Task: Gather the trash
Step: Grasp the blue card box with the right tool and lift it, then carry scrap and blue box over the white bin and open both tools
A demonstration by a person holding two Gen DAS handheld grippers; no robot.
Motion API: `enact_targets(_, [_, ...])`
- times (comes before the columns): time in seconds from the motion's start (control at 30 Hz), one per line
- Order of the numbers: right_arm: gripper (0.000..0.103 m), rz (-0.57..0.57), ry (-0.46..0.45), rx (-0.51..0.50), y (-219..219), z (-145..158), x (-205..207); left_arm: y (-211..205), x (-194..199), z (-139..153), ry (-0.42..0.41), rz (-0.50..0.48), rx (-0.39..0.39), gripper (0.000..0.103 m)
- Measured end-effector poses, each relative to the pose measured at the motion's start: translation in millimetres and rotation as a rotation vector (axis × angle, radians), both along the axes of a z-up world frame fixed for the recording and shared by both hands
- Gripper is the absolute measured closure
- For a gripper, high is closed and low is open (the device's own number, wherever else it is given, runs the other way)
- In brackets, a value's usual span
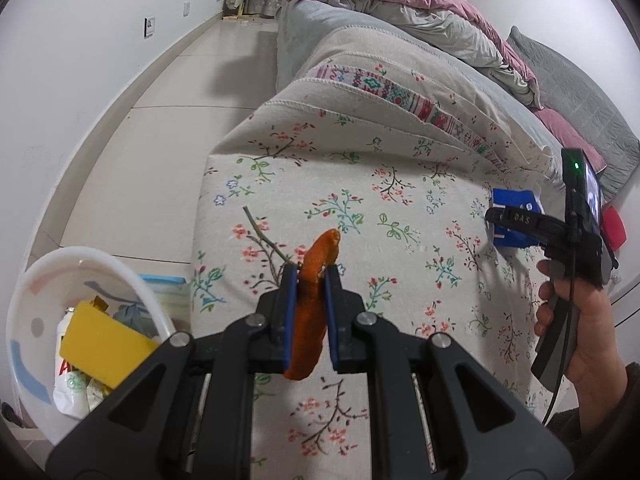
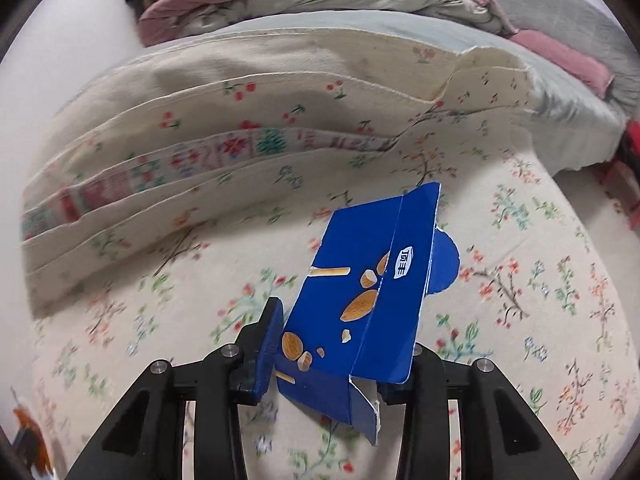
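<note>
Pinching the soft, light orange peel (image 1: 312, 304) mid-length above the floral cloth (image 1: 400, 184), the left gripper (image 1: 311, 280) needs gentle pressure, while the right gripper (image 2: 340, 344) clamps the crushable blue carton (image 2: 368, 292).

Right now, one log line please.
left gripper: shut on orange peel | right gripper: shut on blue carton | bin: lower left

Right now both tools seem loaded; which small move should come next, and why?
Probably swing the left tool left and down over the white bin. It is already shut on the orange peel, and the bin sits on the floor beside the bed, closest to that side. The right tool holds the blue carton and can follow.
</note>
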State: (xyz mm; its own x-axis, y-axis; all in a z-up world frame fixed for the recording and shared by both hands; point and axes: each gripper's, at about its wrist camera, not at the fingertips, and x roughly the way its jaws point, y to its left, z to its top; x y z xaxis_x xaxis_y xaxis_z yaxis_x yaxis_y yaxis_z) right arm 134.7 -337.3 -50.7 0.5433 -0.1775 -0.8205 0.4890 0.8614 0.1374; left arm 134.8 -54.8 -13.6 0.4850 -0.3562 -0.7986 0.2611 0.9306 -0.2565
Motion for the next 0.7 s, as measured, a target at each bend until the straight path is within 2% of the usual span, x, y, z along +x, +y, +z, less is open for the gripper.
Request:
enact_targets(0.1, [0.068, 0.046, -0.035, 0.023, 0.2, 2.5, -13.7, 5.0, -3.6, 3.5, -0.008, 0.005, -0.003, 0.088])
enact_targets(0.13, [0.077, 0.063, -0.047, 0.031, 0.9, 4.5, -19.3, 6.3, -4.7, 4.7, -0.011, 0.007, -0.004, 0.088])
enact_targets(0.17, [0.092, 0.076, -0.055, 0.041, 0.8, 6.9, -22.6, 6.9, -4.9, 5.9, -0.012, 0.008, -0.005, 0.088])
enact_targets(0.5, [0.092, 0.165, -0.141, 0.128, 8.5, 32.3, -65.6, 21.0, -19.5, 9.1, -0.013, 0.033, -0.019, 0.088])
enact_targets(0.6, [0.092, 0.185, -0.155, 0.152, -3.3, 32.4, -75.7, 25.7, -25.5, 10.1, -0.017, 0.041, -0.015, 0.088])
enact_targets(0.7, [0.092, 0.206, -0.16, 0.169, 9.7, 35.9, -89.5, 32.6, -29.5, 10.4, -0.014, 0.056, -0.011, 0.088])
